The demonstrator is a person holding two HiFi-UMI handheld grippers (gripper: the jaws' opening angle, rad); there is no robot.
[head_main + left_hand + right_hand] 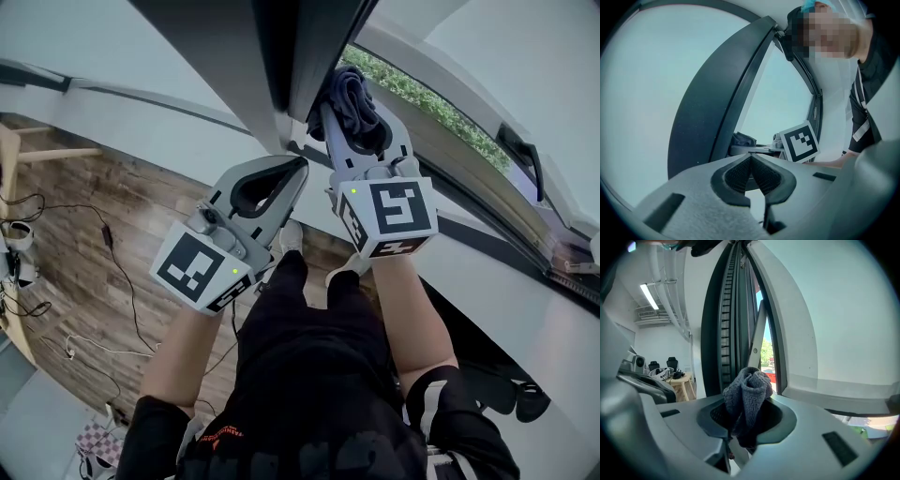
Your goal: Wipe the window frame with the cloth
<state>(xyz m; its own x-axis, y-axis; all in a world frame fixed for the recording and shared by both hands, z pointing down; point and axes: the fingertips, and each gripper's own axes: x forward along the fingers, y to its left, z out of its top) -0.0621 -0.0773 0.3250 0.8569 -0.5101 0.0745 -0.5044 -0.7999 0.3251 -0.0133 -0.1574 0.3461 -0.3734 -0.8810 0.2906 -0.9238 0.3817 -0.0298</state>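
Observation:
A bunched dark grey cloth [354, 101] [747, 397] is pinched in my right gripper [352, 117] [749, 401], which is shut on it. The cloth sits against the edge of the dark window frame [300, 56] [729, 319]. My left gripper [298, 169] [751, 157] is shut with nothing between its jaws, its tips just below the frame's [712, 103] lower end. In the left gripper view the right gripper's marker cube [800, 140] and a bit of the cloth [743, 139] show beyond the frame.
The open sash and sill [487, 187] run to the right, with green plants [422, 94] outside. White wall [112, 47] lies left of the frame. Wood floor [103, 216] with cables [112, 272] is below. A person [843, 84] stands close at the right.

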